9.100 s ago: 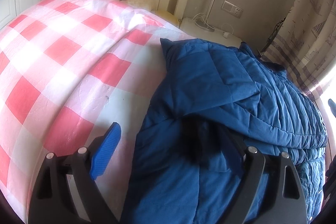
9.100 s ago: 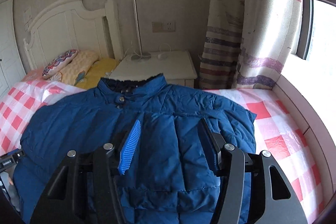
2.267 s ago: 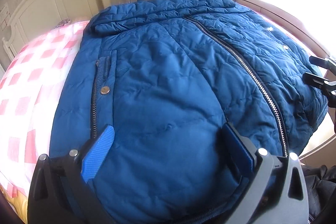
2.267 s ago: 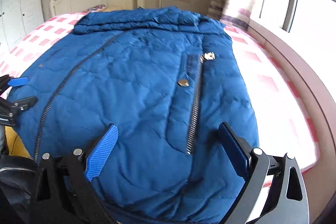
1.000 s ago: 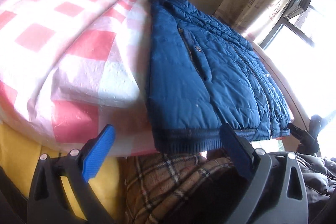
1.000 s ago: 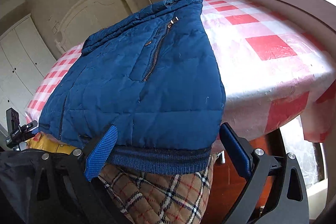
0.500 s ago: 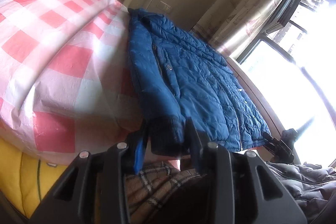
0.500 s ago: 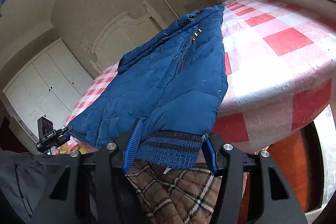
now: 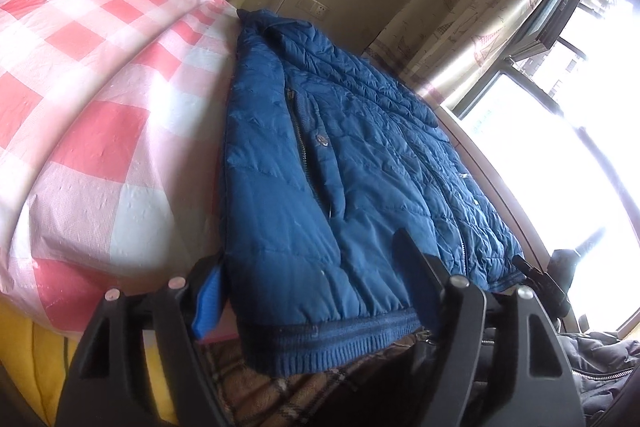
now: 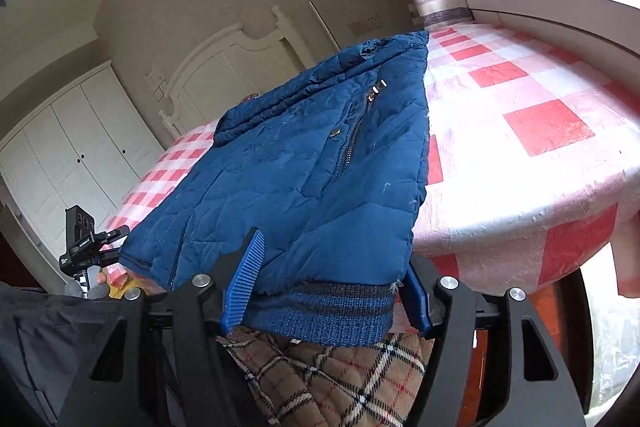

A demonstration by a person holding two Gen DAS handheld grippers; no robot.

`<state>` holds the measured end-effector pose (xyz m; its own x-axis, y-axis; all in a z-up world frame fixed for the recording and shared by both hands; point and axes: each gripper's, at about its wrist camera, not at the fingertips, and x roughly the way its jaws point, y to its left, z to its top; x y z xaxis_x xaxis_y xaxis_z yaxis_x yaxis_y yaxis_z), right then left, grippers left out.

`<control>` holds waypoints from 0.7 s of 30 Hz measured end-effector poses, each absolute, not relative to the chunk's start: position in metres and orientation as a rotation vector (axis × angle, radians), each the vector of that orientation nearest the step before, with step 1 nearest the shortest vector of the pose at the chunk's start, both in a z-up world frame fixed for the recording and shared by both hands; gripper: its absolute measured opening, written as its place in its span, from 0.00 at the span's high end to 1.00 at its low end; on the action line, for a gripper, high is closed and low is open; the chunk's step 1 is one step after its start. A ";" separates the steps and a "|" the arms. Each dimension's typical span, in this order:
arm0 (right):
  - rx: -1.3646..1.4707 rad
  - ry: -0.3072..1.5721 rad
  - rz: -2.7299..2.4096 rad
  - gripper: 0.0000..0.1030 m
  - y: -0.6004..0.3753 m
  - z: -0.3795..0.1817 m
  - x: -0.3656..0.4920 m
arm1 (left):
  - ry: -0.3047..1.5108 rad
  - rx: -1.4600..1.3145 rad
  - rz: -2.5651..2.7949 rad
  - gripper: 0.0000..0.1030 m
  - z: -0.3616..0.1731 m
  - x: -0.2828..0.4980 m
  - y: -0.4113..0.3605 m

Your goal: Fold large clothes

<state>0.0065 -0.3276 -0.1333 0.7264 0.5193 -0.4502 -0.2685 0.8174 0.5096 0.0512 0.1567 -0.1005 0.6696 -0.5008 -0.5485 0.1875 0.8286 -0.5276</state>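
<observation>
Pink-and-white checked bedspread (image 9: 100, 115) fills the left wrist view from 9 to 11 o'clock, and in the right wrist view it runs from 1 to 4 o'clock. On it lies the blue quilted jacket (image 9: 320, 167), front up and zipped, its collar toward the white headboard (image 10: 224, 63) at 12 o'clock and its ribbed hem (image 10: 320, 311) hanging just past the near edge of the bed.

Half a second ago both pairs of fingers were pinched narrowly on that hem; now each pair stands wider. The left gripper (image 9: 316, 291) has its jaws apart, bracketing the hem's left corner, with the cloth between them but not visibly squeezed. The right gripper (image 10: 332, 291) is likewise spread around the hem's right corner, its blue pads (image 10: 246, 279) beside the knit rather than biting it.

Judging from this, the pinch has been let go once the jacket was drawn square to the bed edge, so the garment is laid out and the first fold is not yet made. Below the hem, at 6 o'clock, tan plaid fabric (image 10: 332, 379) shows.
</observation>
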 end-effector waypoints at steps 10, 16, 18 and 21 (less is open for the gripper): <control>0.445 0.629 0.442 0.42 -0.323 -0.127 0.020 | 0.754 -0.475 -0.403 0.33 -0.103 0.056 0.159; 0.395 0.657 0.461 0.51 -0.316 -0.132 0.010 | 0.761 -0.430 -0.439 0.30 -0.102 0.047 0.155; 0.400 0.638 0.435 0.61 -0.314 -0.132 0.010 | 0.774 -0.420 -0.441 0.42 -0.102 0.049 0.151; 0.406 0.596 0.394 0.76 -0.313 -0.132 0.009 | 0.796 -0.422 -0.392 0.77 -0.107 0.054 0.154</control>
<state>0.0088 -0.3130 -0.1317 0.7585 0.4659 -0.4556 -0.2371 0.8486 0.4730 0.0541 0.1542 -0.1066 0.6373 -0.4864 -0.5977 0.1768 0.8472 -0.5009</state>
